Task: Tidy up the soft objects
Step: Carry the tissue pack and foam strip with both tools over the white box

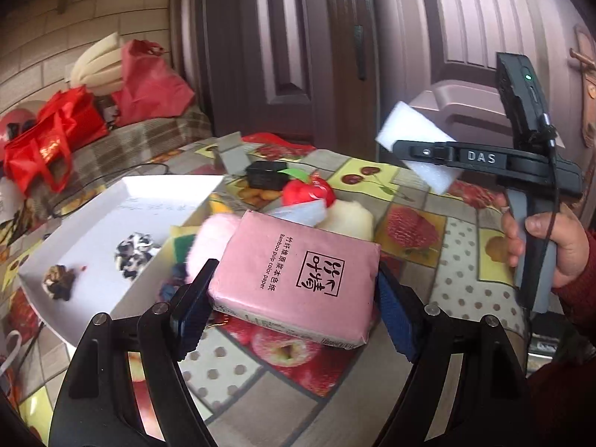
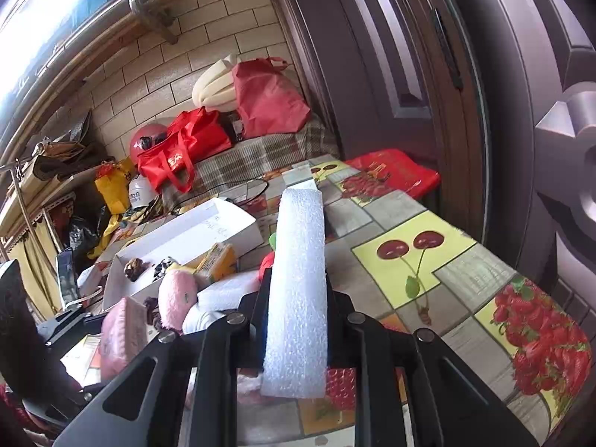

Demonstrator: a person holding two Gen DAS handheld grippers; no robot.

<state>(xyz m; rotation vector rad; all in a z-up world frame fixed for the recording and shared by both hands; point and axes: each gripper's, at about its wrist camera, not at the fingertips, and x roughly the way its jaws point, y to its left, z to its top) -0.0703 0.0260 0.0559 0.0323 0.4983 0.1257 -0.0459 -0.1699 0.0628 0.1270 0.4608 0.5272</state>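
Observation:
My left gripper (image 1: 292, 290) is shut on a pink tissue pack (image 1: 298, 272) and holds it above the fruit-print table (image 1: 462, 238). My right gripper (image 2: 296, 294) is shut on a white foam slab (image 2: 298, 290), held in the air; the slab also shows in the left wrist view (image 1: 417, 145), up at the right. A white open box (image 1: 111, 234) holding two dark scrunchies (image 1: 136, 249) sits left of the tissue pack. A pile of soft toys lies behind the pack: a red plush apple (image 1: 305, 190), a pink plush (image 1: 208, 238) and a cream plush (image 1: 350, 219).
A black charger (image 1: 264, 174) with its cable lies at the table's far side. Red bags (image 1: 56, 138) and white foam rolls (image 1: 100, 63) sit on a checked bench behind. A dark door (image 1: 298, 56) stands beyond the table. Yellow sponges (image 2: 218, 260) lie by the box.

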